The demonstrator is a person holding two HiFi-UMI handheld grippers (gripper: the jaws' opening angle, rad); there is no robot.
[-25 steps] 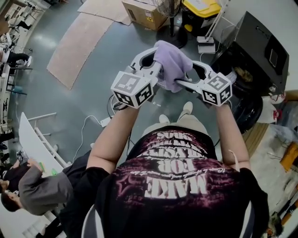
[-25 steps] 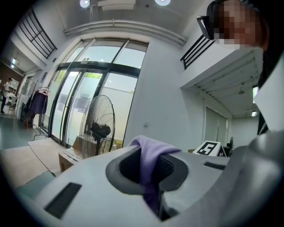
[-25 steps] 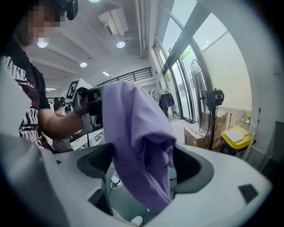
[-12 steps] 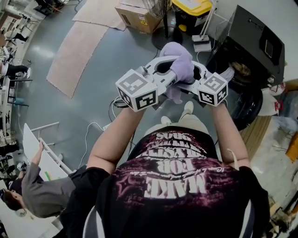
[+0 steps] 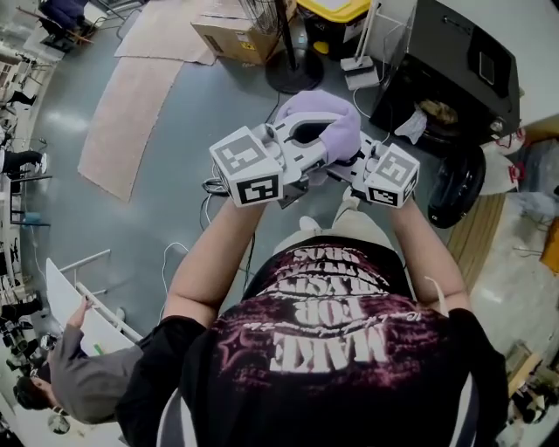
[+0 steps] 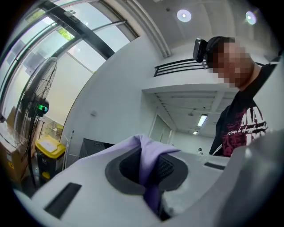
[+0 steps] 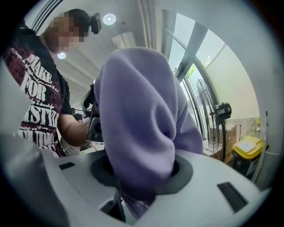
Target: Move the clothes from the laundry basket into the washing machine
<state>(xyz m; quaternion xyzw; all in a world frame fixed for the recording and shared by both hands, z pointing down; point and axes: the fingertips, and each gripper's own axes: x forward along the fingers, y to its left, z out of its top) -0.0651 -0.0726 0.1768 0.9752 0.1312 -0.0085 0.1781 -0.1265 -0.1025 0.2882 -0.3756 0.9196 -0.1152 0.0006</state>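
A lavender garment (image 5: 329, 116) is bunched between my two grippers, held up in front of the person's chest. My left gripper (image 5: 307, 133) is shut on a fold of the garment (image 6: 148, 153), pinched thin between its pads. My right gripper (image 5: 347, 159) is closing, and a thick wad of the garment (image 7: 142, 119) fills the hollow of its jaws and is squeezed in the gap below. The black washing machine (image 5: 463, 52) stands at the upper right, its round door (image 5: 454, 183) hanging open and clothes (image 5: 437, 113) showing in the drum. No laundry basket is in view.
A fan's round base (image 5: 293, 74), a cardboard box (image 5: 236, 35) and a yellow-lidded bin (image 5: 332, 10) stand beyond the grippers. Cables (image 5: 214, 188) trail on the grey floor. A white rack (image 5: 83, 292) and another person (image 5: 79, 384) are at lower left.
Both grippers rose and drew closer together with the garment. The left one swung toward the right one. The right jaws, wide around the cloth before, have closed in on it.
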